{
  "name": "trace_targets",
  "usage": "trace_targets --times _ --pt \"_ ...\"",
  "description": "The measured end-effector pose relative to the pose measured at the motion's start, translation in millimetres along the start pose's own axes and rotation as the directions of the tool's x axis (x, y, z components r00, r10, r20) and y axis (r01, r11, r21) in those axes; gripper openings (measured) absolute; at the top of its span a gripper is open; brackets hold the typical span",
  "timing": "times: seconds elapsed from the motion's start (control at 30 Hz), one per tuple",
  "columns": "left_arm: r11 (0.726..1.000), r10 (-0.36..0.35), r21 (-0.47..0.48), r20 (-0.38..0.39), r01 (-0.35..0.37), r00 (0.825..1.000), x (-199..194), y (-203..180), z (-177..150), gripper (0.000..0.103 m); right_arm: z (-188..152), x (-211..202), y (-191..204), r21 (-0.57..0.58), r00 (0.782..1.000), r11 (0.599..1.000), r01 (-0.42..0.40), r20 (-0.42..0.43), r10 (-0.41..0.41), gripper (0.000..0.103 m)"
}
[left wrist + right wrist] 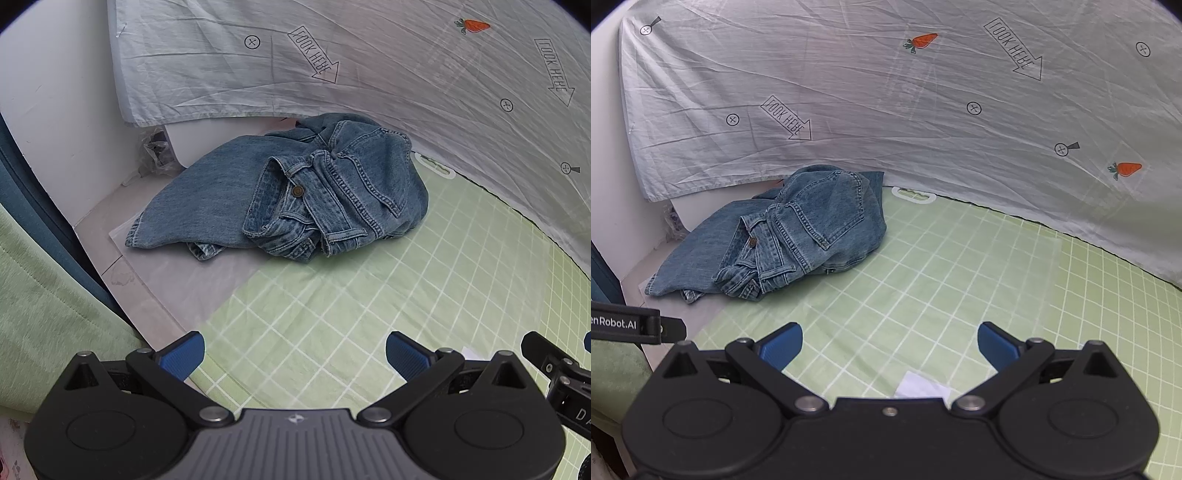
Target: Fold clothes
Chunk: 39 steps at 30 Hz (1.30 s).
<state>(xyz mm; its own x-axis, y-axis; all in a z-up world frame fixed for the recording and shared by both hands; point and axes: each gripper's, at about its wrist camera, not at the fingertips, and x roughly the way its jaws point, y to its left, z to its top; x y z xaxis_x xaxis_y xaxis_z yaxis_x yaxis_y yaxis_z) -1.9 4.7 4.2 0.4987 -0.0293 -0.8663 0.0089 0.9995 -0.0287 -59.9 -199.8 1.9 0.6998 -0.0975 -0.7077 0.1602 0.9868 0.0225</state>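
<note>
Two spread grippers, crumpled jeans point(280, 192).

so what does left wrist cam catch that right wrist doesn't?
Left wrist only: crumpled clear plastic by the wall behind the jeans, and a green towel-like cloth filling the left edge.

Right wrist only: a second carrot print low on the sheet, and a white paper slip on the mat between its fingers.

Both: the crumpled jeans untouched, the green grid mat, the hanging printed sheet, and the left gripper and right gripper open and empty.
</note>
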Motion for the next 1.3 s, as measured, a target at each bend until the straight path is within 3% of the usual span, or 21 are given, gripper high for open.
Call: trace_targets --times 0.77,1.3 --pt "1.0 -0.007 0.008 -0.018 0.008 1.0 7.7 -1.3 2.8 0.103 -0.8 5.0 -3.9 0.005 1.0 1.0 0.004 -0.015 -0.004 0.102" --pt "0.998 -0.035 0.042 -0.055 0.037 0.998 36.1 -14.2 23.6 0.103 10.0 30.0 -10.0 0.02 0.998 0.999 0.041 -0.044 -0.04 0.102"
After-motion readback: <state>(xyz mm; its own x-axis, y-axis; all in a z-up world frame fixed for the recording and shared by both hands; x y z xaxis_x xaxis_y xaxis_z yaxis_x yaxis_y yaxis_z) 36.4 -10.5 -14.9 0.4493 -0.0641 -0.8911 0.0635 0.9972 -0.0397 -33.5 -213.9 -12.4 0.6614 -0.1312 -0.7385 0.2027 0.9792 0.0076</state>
